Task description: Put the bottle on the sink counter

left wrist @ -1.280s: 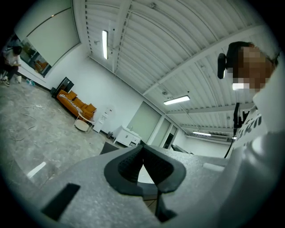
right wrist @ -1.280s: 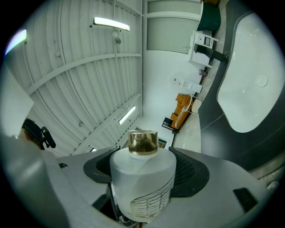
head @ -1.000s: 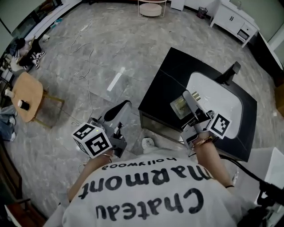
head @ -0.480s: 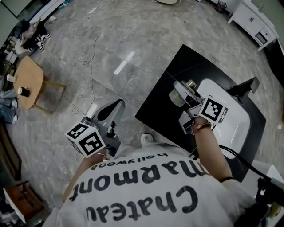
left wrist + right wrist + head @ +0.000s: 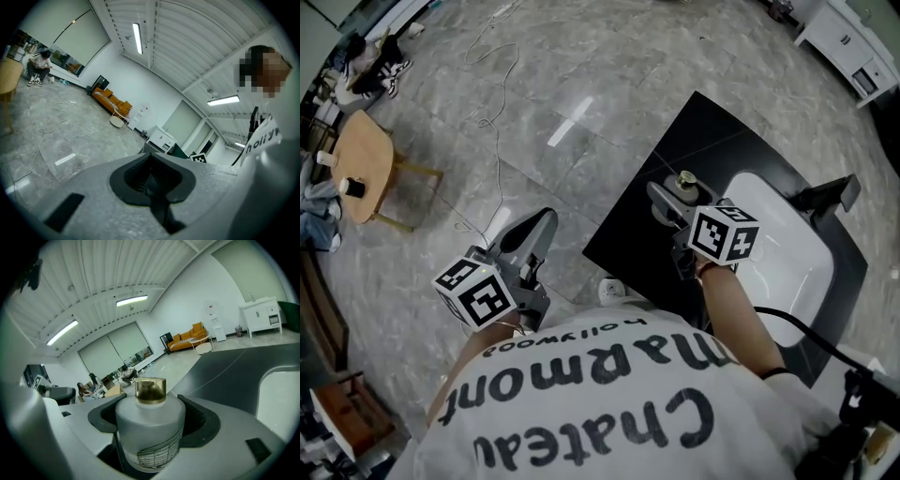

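1. The right arm reaches forward from the person's body. The right claw is over the black sink surface, just left of the white basin.
2. The right claw is clenched on the bottle, a frosted one with a gold cap. No view shows whether its base touches the surface.
3. The left arm is bent close to the torso. The left claw is over the floor, well apart from the surface, with its marker cube nearest the body.
4. The left gripper view shows what the head view does not: that claw's dark pads are pressed together with nothing between them.
5. The right gripper view shows a lined label low on the bottle and both pads against its sides. The head view shows little of the bottle beyond its cap.
6. A dark faucet stands at the basin's far edge.
7. The floor is grey marble-patterned tile with a loose cable trailing across it. A round wooden stool stands at the left and a white cabinet at the upper right.
8. The gripper views also show an orange sofa, ceiling strip lights, and seated people by the far wall.
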Motion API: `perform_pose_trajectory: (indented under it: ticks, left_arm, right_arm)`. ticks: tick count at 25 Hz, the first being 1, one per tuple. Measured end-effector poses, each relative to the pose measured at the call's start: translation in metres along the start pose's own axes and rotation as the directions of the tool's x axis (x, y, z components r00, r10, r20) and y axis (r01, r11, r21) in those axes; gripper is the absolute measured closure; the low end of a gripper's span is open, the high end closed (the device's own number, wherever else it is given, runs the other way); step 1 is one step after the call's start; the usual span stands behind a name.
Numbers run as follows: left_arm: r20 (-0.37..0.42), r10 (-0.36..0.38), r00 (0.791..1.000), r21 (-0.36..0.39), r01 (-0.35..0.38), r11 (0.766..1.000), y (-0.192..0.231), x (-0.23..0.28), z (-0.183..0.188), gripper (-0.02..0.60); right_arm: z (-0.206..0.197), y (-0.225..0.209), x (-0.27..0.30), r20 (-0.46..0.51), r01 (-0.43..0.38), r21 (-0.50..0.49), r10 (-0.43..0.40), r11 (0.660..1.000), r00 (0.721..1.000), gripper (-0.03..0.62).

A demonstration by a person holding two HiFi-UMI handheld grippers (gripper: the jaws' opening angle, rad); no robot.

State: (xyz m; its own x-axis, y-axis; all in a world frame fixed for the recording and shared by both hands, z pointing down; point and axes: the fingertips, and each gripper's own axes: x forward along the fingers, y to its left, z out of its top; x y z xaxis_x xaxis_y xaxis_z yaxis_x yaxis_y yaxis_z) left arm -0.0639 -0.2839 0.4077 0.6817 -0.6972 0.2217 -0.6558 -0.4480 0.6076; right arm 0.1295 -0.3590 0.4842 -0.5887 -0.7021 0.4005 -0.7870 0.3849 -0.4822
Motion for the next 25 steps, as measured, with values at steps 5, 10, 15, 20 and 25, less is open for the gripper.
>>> perform_pose_trajectory:
  ticks: [5,10,15,20,25]
  left_arm:
    - [-0.009,0.016,1.0,-0.034,-0.016,0.999,0.007,0.005,-0.007,0.566]
    - [-0.03,0.012,0.999,-0.04,-0.013,0.999,0.008,0.009,-0.014,0.566]
    - [-0.04,-0.005,0.999,-0.027,0.004,1.0,0.007,0.012,-0.018,0.566]
    - [-0.051,0.007,0.999,-0.036,-0.009,0.999,0.006,0.015,-0.023,0.566]
    - [-0.044,0.006,0.999,-0.031,-0.007,1.0,0.006,0.01,-0.023,0.566]
  right_arm:
    - [-0.004,0.004,0.007,-0.013,-0.008,-0.086,0.007,0.996,1.0,0.25]
    - [-0.011,0.012,0.007,-0.042,-0.019,-0.213,0.01,0.977,0.999,0.25]
    - [-0.011,0.013,0.008,-0.041,-0.025,-0.234,0.015,0.972,0.999,0.25]
    - [-0.017,0.009,0.006,-0.061,-0.027,-0.261,0.011,0.965,0.998,0.249]
    - [-0.024,0.013,0.003,-0.079,-0.008,-0.323,-0.019,0.947,0.997,0.249]
